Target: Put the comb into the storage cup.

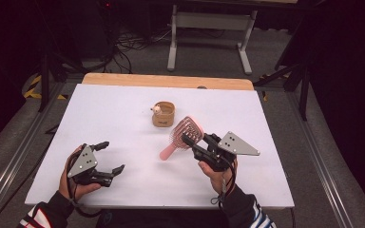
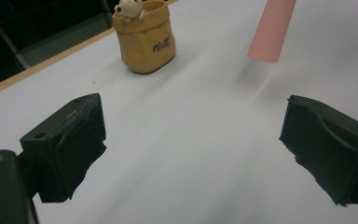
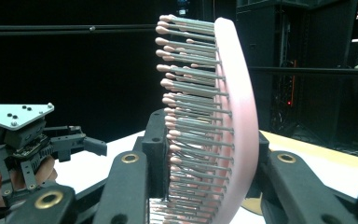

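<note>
High view: right gripper jaws clamp hairbrush, handle tilted down

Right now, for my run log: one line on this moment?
right tool: shut on pink hairbrush | left tool: open, empty | tan pouch: upright on table

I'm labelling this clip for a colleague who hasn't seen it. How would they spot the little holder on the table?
Start at the white table. Near its middle, just beyond the pink hairbrush clamped in the right gripper, stands the tan pouch-shaped holder. A small white figure peeks over its rim, and its front bears dark lettering.
</note>
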